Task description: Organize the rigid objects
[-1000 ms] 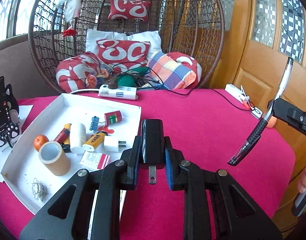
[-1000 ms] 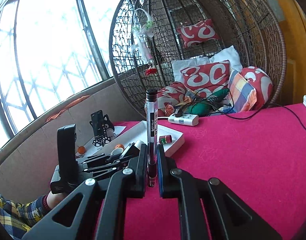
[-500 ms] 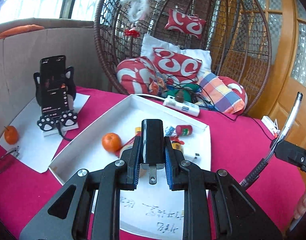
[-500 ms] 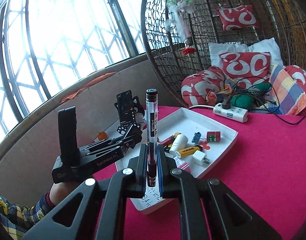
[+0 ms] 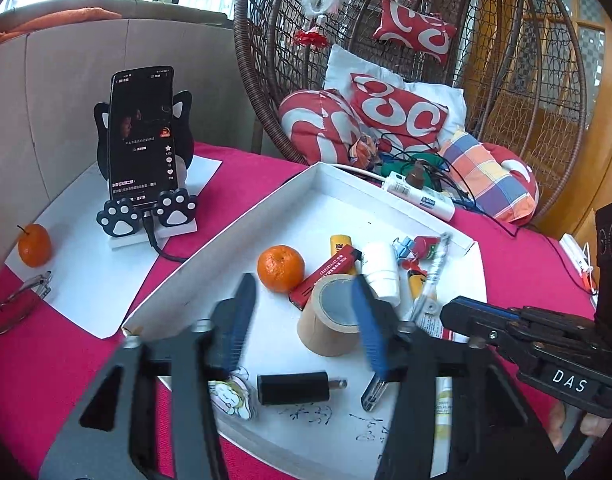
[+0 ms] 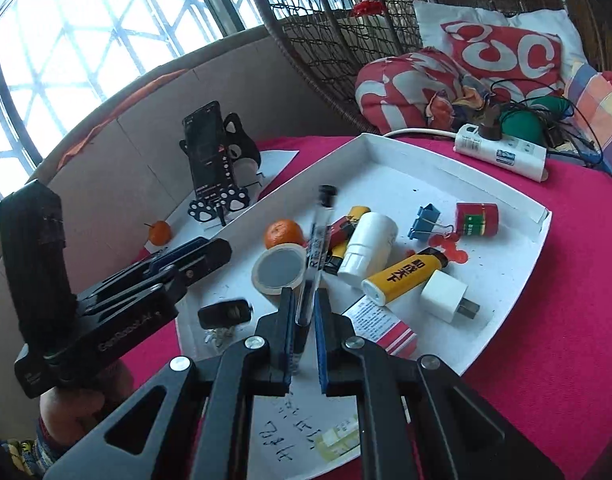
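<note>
My left gripper (image 5: 304,312) is open and empty above the white tray (image 5: 290,188). The black charger plug (image 5: 296,388) lies on the tray floor just below the jaws. My right gripper (image 6: 304,312) has its jaws slightly parted; the clear pen (image 6: 315,248) stands between them, tilted, and I cannot tell whether it is still gripped. In the left wrist view the pen (image 5: 427,284) slants over the tray beside the right gripper (image 5: 453,312). In the tray are a tape roll (image 5: 329,320), an orange (image 5: 281,268), lighters, a white bottle and a white charger (image 6: 445,298).
A phone on a cat-paw stand (image 5: 144,148) sits on white paper at the left with a second orange (image 5: 34,245) and glasses (image 5: 14,304). A power strip (image 6: 501,154) and cables lie behind the tray. A wicker hanging chair with cushions (image 5: 385,116) stands behind.
My left gripper opened and dropped the black charger plug into the tray. Both grippers moved down over the tray. The right gripper's jaws loosened around the pen, which now tilts.
</note>
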`<state>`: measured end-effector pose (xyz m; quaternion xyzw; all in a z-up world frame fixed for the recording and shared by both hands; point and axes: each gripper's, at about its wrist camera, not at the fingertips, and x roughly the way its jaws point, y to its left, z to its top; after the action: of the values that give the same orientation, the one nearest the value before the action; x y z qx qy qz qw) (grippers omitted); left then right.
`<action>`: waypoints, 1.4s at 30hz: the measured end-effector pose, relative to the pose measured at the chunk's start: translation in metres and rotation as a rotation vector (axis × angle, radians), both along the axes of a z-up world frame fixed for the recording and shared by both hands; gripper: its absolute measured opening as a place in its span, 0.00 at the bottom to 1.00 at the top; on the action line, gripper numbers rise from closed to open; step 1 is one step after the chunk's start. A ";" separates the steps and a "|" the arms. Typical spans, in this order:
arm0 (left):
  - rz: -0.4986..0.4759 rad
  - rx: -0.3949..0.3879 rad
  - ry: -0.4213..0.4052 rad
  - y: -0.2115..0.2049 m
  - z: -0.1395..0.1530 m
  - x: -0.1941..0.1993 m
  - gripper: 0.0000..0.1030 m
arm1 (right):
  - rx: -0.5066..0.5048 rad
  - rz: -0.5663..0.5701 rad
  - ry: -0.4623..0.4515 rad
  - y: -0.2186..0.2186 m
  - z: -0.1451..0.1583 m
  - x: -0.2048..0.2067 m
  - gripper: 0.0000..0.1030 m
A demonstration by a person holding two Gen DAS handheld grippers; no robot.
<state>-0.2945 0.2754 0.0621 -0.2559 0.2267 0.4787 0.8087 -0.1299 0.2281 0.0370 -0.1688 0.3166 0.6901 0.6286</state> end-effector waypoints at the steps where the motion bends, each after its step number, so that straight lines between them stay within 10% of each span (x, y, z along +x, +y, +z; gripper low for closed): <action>1: 0.009 0.008 0.007 0.000 0.000 0.000 0.85 | 0.006 -0.019 -0.018 -0.002 0.001 0.000 0.22; 2: 0.020 0.019 0.018 -0.001 -0.001 0.001 0.90 | 0.014 -0.034 -0.031 -0.004 0.001 0.001 0.33; 4: 0.029 0.026 0.033 -0.002 -0.001 0.002 0.91 | 0.039 -0.074 -0.058 -0.013 0.003 0.003 0.92; 5: 0.030 0.024 0.040 -0.002 -0.001 0.003 0.91 | 0.059 -0.092 -0.065 -0.019 0.004 0.005 0.98; 29: -0.075 0.132 0.097 -0.063 0.038 0.039 0.91 | 0.218 -0.175 -0.246 -0.092 0.028 -0.006 1.00; 42: -0.112 0.328 0.232 -0.129 0.073 0.065 0.91 | 0.307 -0.496 -0.425 -0.140 0.044 0.007 1.00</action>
<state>-0.2291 0.1469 0.1350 -0.0510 0.2513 0.4898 0.8333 -0.1233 0.0883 0.0814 -0.1300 0.1028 0.5054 0.8468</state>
